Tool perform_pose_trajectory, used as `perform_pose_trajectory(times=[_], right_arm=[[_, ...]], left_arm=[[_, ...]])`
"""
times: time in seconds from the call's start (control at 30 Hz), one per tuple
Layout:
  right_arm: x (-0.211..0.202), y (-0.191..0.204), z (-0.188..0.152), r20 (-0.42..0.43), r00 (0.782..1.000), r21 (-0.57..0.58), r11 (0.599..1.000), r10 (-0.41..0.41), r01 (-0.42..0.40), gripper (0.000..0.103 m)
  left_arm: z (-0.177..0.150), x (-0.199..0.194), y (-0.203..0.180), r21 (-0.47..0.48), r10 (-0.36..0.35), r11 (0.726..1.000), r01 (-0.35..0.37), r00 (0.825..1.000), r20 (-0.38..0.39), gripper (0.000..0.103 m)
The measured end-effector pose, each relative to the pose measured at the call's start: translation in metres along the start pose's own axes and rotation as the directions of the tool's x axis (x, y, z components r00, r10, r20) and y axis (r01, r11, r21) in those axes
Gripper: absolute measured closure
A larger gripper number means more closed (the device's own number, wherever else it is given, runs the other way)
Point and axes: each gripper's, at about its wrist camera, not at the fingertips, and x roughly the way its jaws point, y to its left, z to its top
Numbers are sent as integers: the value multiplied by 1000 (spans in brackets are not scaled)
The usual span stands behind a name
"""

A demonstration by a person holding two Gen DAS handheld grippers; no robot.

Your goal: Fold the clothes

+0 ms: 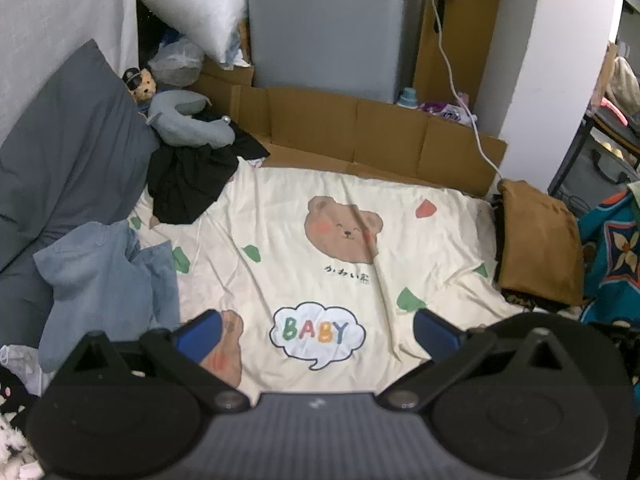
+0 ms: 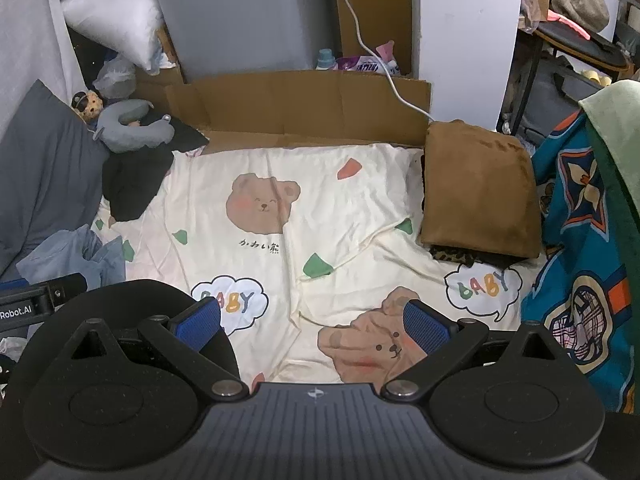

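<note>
Left wrist view: left gripper [image 1: 316,330] hangs over a cream bed sheet [image 1: 420,236] with bear prints, jaws spread wide, nothing between them. Crumpled light-blue garment [image 1: 108,280] lies just left of the left jaw, partly on the sheet. Ahead and to the left, a heap of black clothing [image 1: 192,180] overlaps the sheet's far corner; a grey neck pillow [image 1: 188,124] rests on top of it, a small toy bear [image 1: 142,84] beside that. Dark grey pillow [image 1: 68,160] leans up along the far left. Folded brown cloth [image 1: 540,240] sits ahead to the right, stacked on darker items at the sheet's edge. Flattened cardboard [image 1: 360,132] lines the far side of the sheet, with a white cable [image 1: 460,92] trailing down across it.

Right wrist view: right gripper [image 2: 314,328] also over the sheet [image 2: 360,200], jaws wide, empty. Sheet rucked into folds straight ahead of the jaws. Brown cloth [image 2: 480,184] ahead-right, a leopard-print edge showing beneath it. Teal patterned fabric [image 2: 580,260] hangs close on the right. Light-blue garment [image 2: 72,256] far left, beyond the left jaw; black heap [image 2: 136,180] ahead-left. Part of the other gripper [image 2: 36,300] shows at the left edge.
</note>
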Motion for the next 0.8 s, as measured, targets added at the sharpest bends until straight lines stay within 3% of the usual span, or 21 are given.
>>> perform_pose_trajectory(times=[0.8], right_arm=[[5, -1, 0, 3, 1000, 11, 1000, 12, -12, 1]], left_arm=[[2, 2, -2, 6, 11, 1000, -11, 1000, 4, 1]])
